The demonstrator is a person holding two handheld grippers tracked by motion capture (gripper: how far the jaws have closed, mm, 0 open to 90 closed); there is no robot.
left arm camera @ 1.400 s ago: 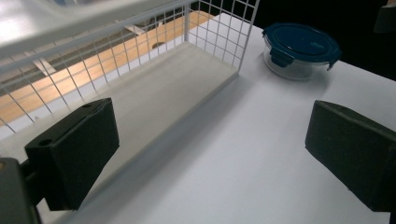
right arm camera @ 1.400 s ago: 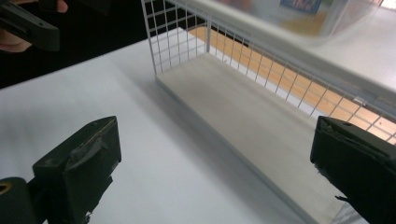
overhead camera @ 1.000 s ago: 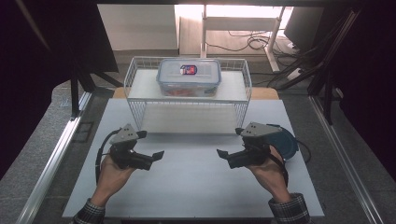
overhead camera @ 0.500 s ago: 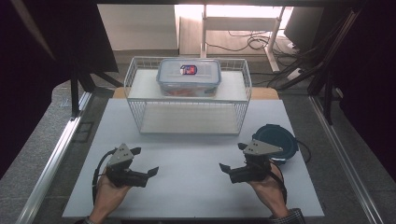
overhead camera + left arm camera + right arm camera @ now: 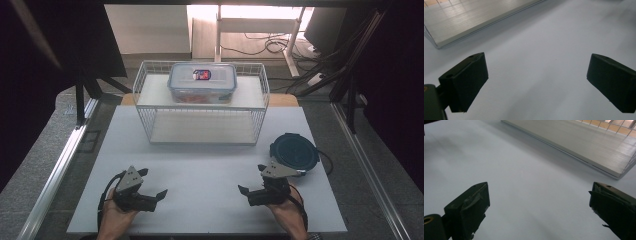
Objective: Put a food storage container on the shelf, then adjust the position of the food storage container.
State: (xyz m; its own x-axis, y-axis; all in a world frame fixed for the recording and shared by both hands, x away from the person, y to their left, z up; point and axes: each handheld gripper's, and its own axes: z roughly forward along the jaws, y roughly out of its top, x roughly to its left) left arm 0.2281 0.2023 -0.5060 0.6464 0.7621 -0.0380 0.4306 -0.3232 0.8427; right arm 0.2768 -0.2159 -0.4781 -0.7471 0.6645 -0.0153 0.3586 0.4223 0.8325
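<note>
Both grippers idle and empty at the bottom of the frame; container well out of reach.

Left gripper (image 5: pixel 152 195) and right gripper (image 5: pixel 251 191) hover low over the bare counter (image 5: pixel 210 175), fingers (image 5: pixel 465 83) spread wide and released, nothing between them. The lidded container (image 5: pixel 202 82) sits on top of the wire rack (image 5: pixel 200 117) at upper centre, well apart from both. A round dark disc (image 5: pixel 294 151) lies just beside the right gripper. Risks, as judged: a forward reach by the right hand may clip the disc or its cable; a one-sided grip on the container may tilt it or drag it off the rack's edge; fingers may snag the wire rim.
</note>
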